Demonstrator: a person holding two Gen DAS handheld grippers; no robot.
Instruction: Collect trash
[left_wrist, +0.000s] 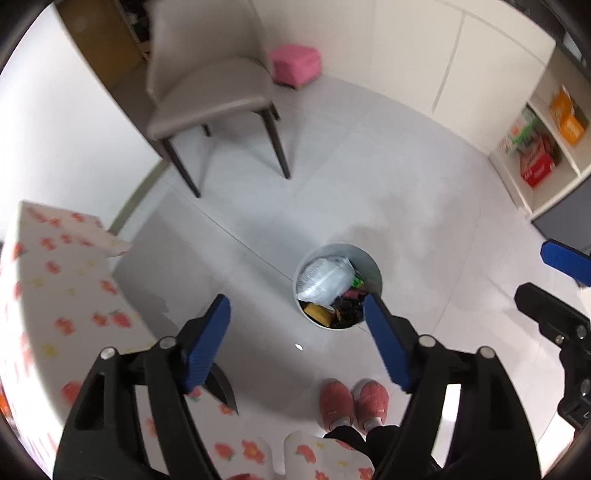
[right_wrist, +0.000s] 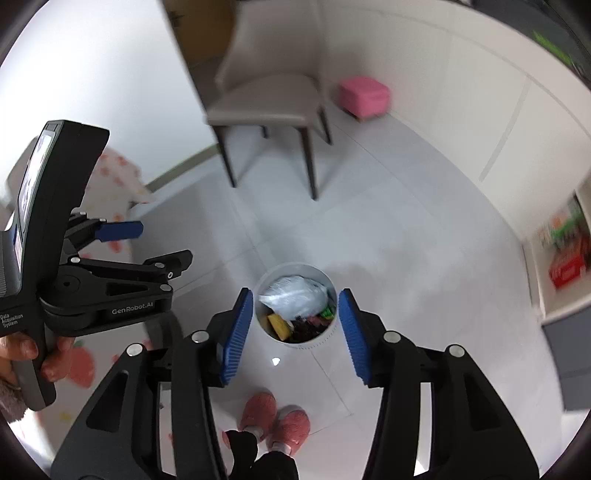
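Trash bin (left_wrist: 373, 258) stands on pale tiled floor (left_wrist: 369, 177) near chair (left_wrist: 207, 85)

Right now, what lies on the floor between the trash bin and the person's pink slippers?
Only bare grey floor tile with a small glint of light; left wrist view shows it between the trash bin and the pink slippers.

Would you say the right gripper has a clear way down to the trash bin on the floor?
Probably yes: the right gripper is open and empty, the trash bin lies straight below it, and nothing shows in between.
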